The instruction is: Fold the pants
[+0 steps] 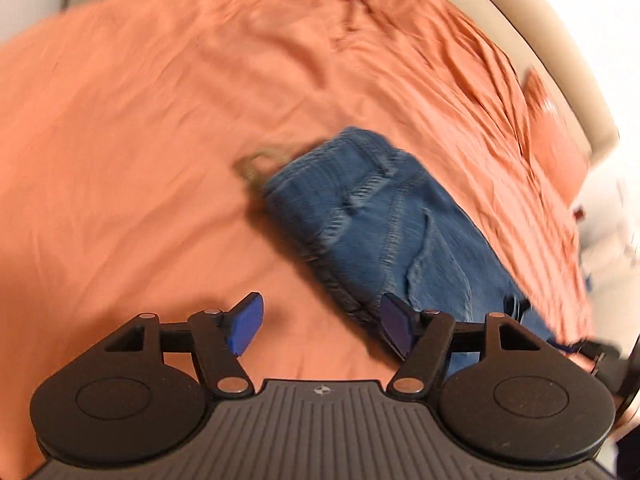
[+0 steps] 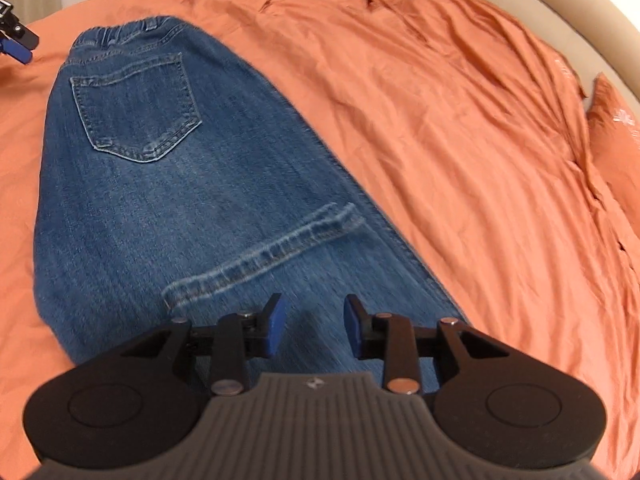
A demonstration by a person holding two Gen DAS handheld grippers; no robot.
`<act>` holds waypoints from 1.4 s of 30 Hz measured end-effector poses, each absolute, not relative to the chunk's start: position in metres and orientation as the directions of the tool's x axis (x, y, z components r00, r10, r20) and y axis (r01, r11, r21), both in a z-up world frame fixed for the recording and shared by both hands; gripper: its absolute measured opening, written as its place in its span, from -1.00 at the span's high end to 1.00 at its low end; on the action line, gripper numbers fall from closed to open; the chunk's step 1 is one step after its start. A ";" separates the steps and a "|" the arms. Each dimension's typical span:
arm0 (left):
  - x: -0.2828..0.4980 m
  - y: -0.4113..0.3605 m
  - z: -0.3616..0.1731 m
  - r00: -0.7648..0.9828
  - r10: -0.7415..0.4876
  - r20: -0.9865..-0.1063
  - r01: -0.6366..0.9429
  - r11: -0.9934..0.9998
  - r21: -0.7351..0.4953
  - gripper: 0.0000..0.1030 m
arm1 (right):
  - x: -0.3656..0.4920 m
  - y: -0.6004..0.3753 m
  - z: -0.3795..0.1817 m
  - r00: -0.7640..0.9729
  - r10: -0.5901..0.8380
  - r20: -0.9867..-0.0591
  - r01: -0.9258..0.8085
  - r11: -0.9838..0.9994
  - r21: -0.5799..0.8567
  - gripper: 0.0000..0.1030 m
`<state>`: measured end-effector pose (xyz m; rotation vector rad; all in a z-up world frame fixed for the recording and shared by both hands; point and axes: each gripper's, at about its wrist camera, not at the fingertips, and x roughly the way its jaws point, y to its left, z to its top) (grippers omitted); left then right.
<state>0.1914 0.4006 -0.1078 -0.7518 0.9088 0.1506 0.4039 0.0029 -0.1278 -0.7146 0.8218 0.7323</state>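
Blue denim pants point(image 2: 168, 184) lie folded on the orange bedsheet point(image 2: 460, 140), back pocket up, waistband at the far end, a leg hem lying across the near part. In the left wrist view the pants point(image 1: 380, 224) run from the middle to the lower right, blurred. My left gripper point(image 1: 322, 326) is open and empty above the sheet, its right finger next to the near edge of the denim. It also shows in the right wrist view point(image 2: 16, 46) at the far left. My right gripper point(image 2: 316, 328) is open and empty just above the pants' near end.
The bed's beige padded frame point(image 2: 568, 4) curves around the far and right side. An orange pillow point(image 2: 616, 136) lies at the right edge. The sheet is wrinkled on the right half. White objects point(image 1: 604, 216) stand beyond the bed's right side.
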 end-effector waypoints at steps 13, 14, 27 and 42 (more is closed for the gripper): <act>0.211 0.429 -0.172 0.727 -0.252 -0.638 -0.443 0.538 -0.717 -0.59 | 0.422 0.036 -0.175 0.299 0.249 -0.921 -0.882 0.441 -0.167 0.59; 0.215 0.428 -0.174 0.731 -0.250 -0.635 -0.439 0.541 -0.717 -0.60 | 0.425 0.036 -0.176 0.290 0.248 -0.924 -0.880 0.449 -0.155 0.59; 0.255 0.429 -0.177 0.728 -0.129 -0.674 -0.501 0.570 -0.651 0.28 | 0.429 0.033 -0.177 0.276 0.261 -0.925 -0.889 0.435 -0.143 0.59; 0.274 0.313 -0.035 0.738 0.160 -0.655 -0.432 0.858 -0.278 0.64 | 0.430 0.015 -0.157 0.294 0.280 -0.914 -0.837 0.537 -0.105 0.59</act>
